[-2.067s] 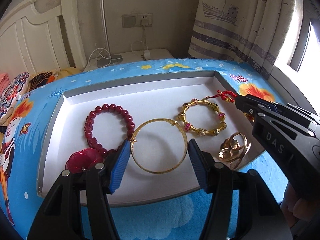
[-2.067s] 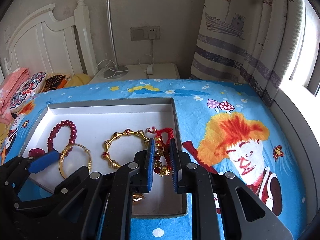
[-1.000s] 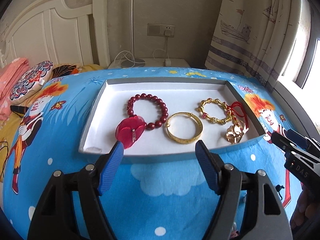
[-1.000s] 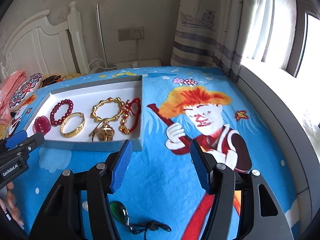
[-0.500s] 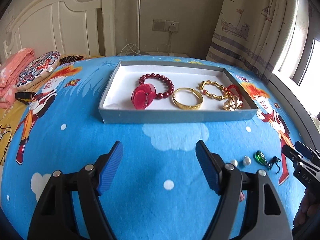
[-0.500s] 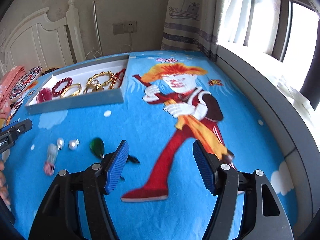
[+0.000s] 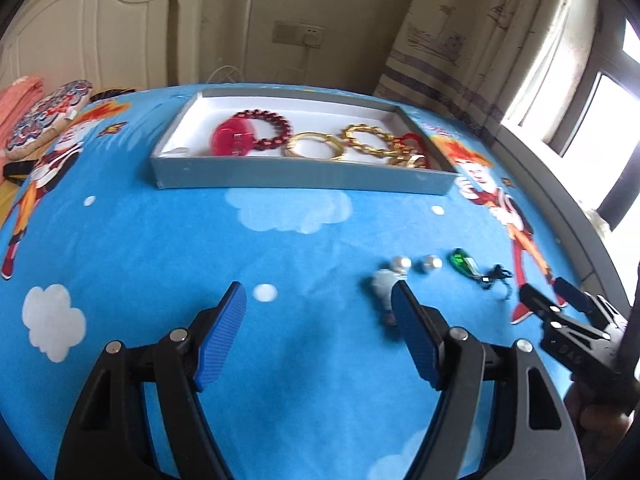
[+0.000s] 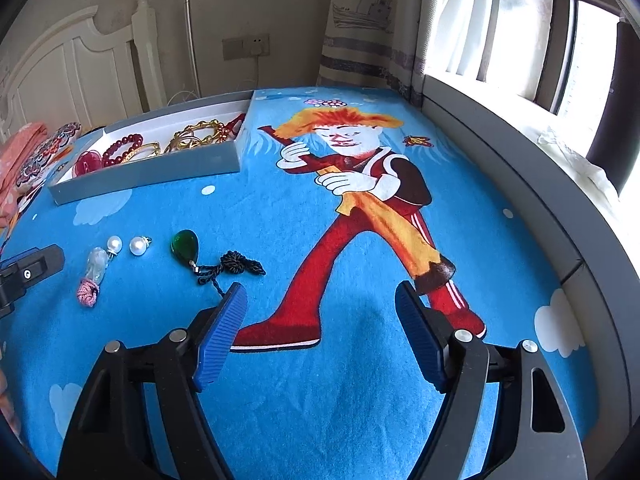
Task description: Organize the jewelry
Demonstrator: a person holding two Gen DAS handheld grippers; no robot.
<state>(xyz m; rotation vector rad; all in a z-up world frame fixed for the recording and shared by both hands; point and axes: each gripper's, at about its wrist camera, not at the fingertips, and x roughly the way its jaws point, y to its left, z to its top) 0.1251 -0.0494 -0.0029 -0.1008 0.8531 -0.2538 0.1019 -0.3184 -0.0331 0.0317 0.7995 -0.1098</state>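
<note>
Left gripper, right gripper: fingers wide, empty. Loose pearls, green pendant centre-left on bed: likely to roll, cord to snag.

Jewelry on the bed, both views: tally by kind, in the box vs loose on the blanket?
In the grey box:
Bracelets/bangles: 3 (red bead bracelet, plain gold bangle, gold bamboo-style bracelet)
Red flower piece: 1
Red-corded and gold pieces at the right end: tangled, cannot count

Loose:
Pearls: 2
Green pendant: 1
Small glass vial charm: 1

Total countable: 8
</note>
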